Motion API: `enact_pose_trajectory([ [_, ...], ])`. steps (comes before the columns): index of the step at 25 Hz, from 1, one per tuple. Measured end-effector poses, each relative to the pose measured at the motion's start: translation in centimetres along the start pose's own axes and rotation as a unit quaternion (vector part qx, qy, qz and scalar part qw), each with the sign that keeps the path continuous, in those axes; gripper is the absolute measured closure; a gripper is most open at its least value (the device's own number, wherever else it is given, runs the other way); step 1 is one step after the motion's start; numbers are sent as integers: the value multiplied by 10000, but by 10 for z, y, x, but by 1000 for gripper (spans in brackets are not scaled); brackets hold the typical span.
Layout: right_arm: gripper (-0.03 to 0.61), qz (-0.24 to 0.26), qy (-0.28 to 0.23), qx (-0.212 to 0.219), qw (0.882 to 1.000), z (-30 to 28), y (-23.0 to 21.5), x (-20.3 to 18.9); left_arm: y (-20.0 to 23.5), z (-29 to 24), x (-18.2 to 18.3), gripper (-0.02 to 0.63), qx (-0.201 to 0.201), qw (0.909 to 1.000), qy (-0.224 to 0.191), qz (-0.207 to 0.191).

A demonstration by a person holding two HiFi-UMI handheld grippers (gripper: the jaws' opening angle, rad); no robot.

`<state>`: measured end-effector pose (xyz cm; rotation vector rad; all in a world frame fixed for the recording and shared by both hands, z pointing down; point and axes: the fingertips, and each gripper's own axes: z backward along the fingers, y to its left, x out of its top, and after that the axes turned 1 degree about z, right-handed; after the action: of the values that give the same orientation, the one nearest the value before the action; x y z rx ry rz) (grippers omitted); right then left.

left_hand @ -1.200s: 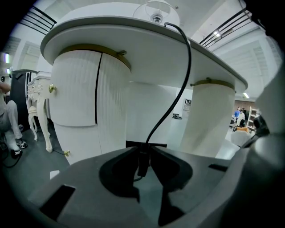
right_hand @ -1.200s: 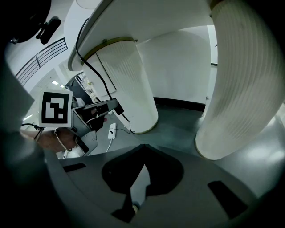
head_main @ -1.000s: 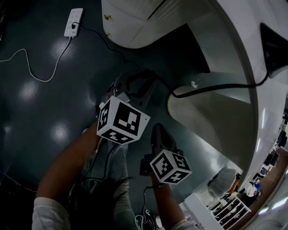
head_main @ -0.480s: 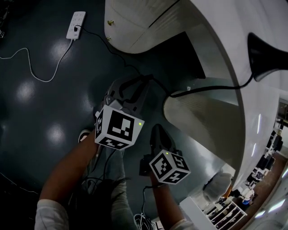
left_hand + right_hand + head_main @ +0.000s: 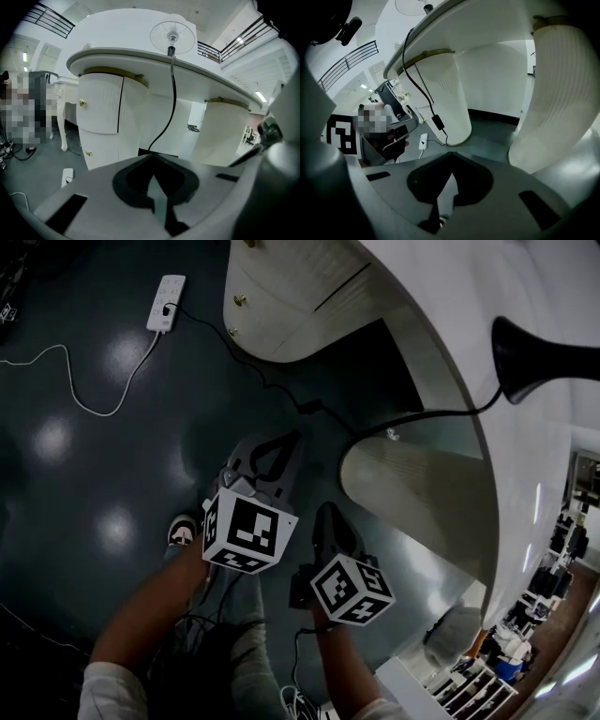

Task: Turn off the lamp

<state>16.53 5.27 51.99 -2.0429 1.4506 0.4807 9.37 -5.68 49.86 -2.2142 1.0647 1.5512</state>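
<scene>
The lamp [image 5: 172,37] stands on the white desk [image 5: 422,296]; the head view shows only its black base [image 5: 523,357]. Its black cord [image 5: 422,418] drops off the desk edge to an inline switch [image 5: 309,409], which also shows in the right gripper view as the switch [image 5: 438,122]. My left gripper [image 5: 291,439] hangs just short of that switch, apart from it. Its jaws have just been closing and now meet with nothing between them, as the left gripper [image 5: 151,157] shows. My right gripper [image 5: 323,510] hangs lower beside it, shut and empty, tips together at the right gripper [image 5: 450,155].
A white power strip [image 5: 167,301] lies on the dark floor [image 5: 84,427], with the lamp cord plugged in and a white cable [image 5: 66,381] trailing left. Rounded desk pedestals [image 5: 412,493] stand close on the right. A shoe [image 5: 183,531] shows below my left gripper.
The left gripper's jaws, open around the cord's switch before, have closed. That gripper has drawn back and up from the switch. The lamp base has come further into view.
</scene>
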Motion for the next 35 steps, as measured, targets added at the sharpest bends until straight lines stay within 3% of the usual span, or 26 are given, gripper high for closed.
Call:
enact_pose_trajectory([
  [7,580,-132,-214,-80,9997,29,12,5,-10,44,19,606,-179,9998,56,-107],
  [14,580,-462,-304,-248,9982,91,25,22,-26,108,79,606,-116,9998,126,-123],
  [22,580,-454,-489,-277,9974,184,63,81,-56,181,178,606,-281,9996,41,67],
  [28,580,-295,-913,-158,9953,239,90,145,-81,215,246,606,-403,9992,-21,37],
  [35,580,-50,-1271,-28,9919,271,110,201,-94,220,308,606,-302,9976,-322,533],
])
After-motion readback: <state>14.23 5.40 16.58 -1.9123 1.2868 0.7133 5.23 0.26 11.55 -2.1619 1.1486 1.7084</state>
